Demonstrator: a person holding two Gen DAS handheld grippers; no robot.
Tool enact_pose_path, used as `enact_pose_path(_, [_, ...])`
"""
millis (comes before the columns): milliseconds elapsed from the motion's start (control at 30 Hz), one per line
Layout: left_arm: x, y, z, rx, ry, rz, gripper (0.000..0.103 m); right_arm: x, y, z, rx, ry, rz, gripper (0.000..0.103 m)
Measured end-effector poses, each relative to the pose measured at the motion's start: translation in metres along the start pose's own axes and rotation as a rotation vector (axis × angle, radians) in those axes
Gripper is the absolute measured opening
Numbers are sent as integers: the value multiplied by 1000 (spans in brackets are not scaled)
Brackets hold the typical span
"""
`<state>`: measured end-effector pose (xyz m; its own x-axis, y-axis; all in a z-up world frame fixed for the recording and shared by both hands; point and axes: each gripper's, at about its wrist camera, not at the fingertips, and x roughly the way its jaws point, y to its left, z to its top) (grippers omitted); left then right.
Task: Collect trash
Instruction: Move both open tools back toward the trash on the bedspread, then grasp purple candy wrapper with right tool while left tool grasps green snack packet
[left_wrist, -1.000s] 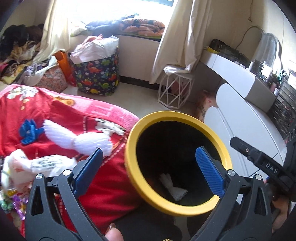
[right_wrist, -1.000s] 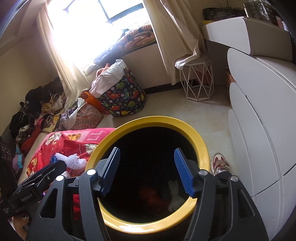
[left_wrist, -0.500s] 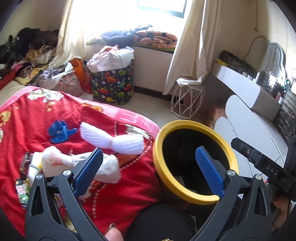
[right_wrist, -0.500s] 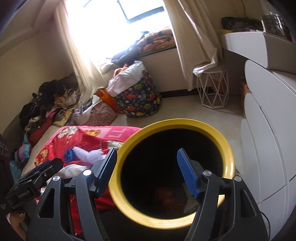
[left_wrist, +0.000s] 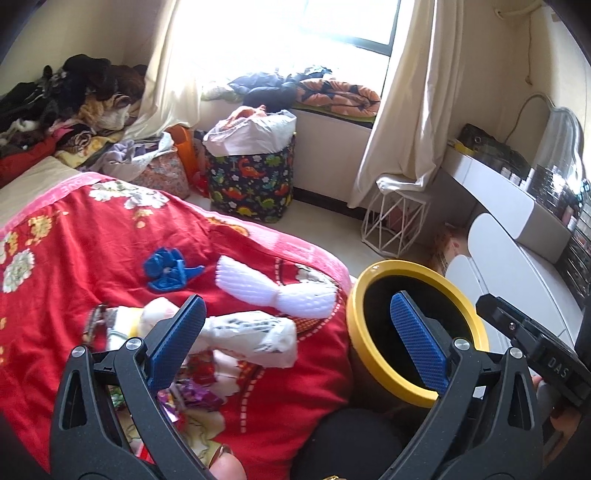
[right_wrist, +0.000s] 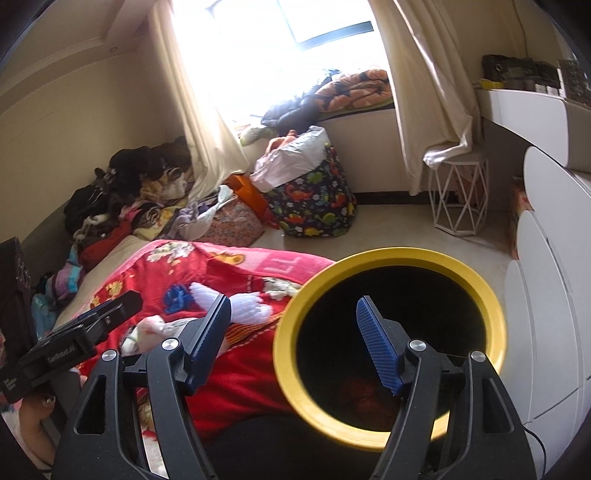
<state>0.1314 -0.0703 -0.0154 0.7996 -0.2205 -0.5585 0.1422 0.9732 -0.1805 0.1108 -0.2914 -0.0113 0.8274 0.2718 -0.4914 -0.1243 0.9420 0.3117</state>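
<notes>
A black bin with a yellow rim (left_wrist: 406, 264) (right_wrist: 391, 253) stands against the bed's red blanket (left_wrist: 92, 258). On the blanket lie a white foam net (left_wrist: 273, 291) (right_wrist: 243, 303), a blue plastic piece (left_wrist: 168, 269), a crumpled white plastic bag (left_wrist: 251, 332) and colourful wrappers (left_wrist: 195, 395). My left gripper (left_wrist: 295, 332) hovers open above the bag and touches nothing. My right gripper (right_wrist: 293, 339) hangs over the bin's left rim. Its jaws are opening and nothing is held between them. Reddish trash (right_wrist: 362, 398) shows dimly inside the bin.
A dinosaur-print hamper (left_wrist: 251, 184) and bags stand on the floor by the window. A white wire stool (left_wrist: 395, 221) and white drawers (left_wrist: 517, 266) are at the right. Piled clothes (left_wrist: 74, 92) fill the bed's far end.
Both grippers have drawn back and up from the bin and swung toward the bed. The bin has slid right in both views, and more blanket and trash show. The right jaws stand slightly wider.
</notes>
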Motion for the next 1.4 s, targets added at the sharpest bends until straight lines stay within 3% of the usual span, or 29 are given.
enact_pose_path(567, [-20,47,-3,-60,-17,74,92,17,51,-10,-94,70,126,69])
enact_pose_path(1167, [-35,111,-14,-182,-12,176,92,50,132,-40,-279,197,283,68])
enact_pose_path(1400, [-39,138,-23,-244,6,206,92,66,153,-51,-333,257,324,58])
